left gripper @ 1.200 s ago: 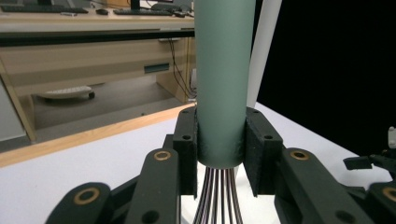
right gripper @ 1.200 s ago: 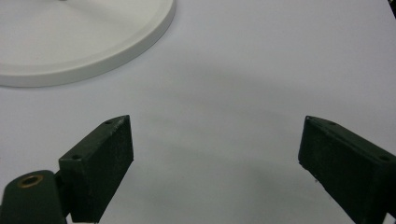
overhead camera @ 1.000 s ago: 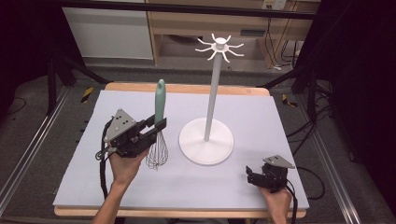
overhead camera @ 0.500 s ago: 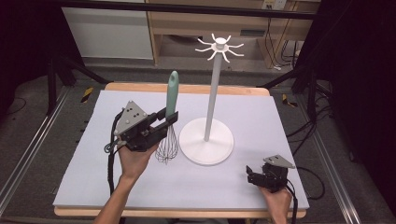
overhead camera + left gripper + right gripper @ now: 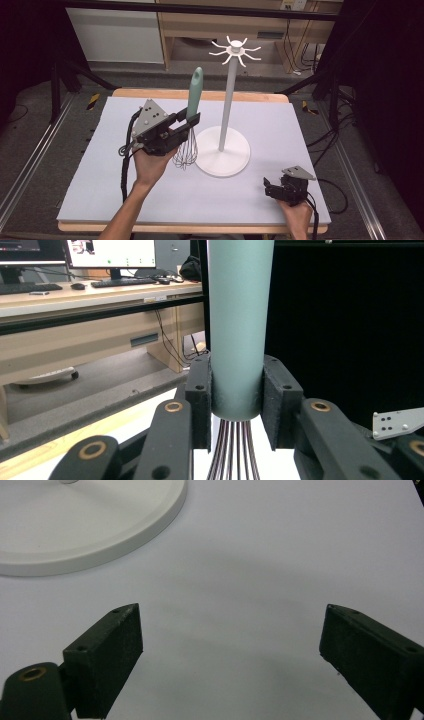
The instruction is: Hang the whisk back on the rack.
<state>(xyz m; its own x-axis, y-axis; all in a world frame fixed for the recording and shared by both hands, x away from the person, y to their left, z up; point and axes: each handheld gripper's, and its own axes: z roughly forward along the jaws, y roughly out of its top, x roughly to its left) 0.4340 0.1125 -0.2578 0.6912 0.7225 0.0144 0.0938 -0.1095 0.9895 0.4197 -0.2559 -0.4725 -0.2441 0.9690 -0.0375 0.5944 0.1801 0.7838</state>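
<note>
Pale grey matting covers the surface [image 5: 150, 210], which has a wooden rim along its far and near edges and dark floor around it. Near the middle stands a white rack [image 5: 227, 105] — a round base, a slim upright pole and a crown of curved hooks at the top.

To the left of the rack's base, the left gripper [image 5: 186, 125] holds a whisk [image 5: 192, 115] upright above the surface. Its jaws are clamped on the lowest part of the pale green handle, one pad on each side, just above where the wires leave it. In the left gripper view the handle [image 5: 239, 325] rises straight up between the two black pads and runs out of the top of the picture, while the wires [image 5: 234, 450] drop down below them. From the high view the wire head hangs under the jaws, just beside the rim of the rack's base; whether it touches the surface I cannot tell. The handle's tip reaches about two thirds of the way up the pole, well below the hooks.

Close to the near right corner of the surface, the right gripper [image 5: 270, 189] rests low in the person's hand, well apart from the whisk. Its jaws stand wide open with nothing between them — only bare matting shows in the gap in the right gripper view, with the edge of the rack's base [image 5: 100, 535] beyond.
</note>
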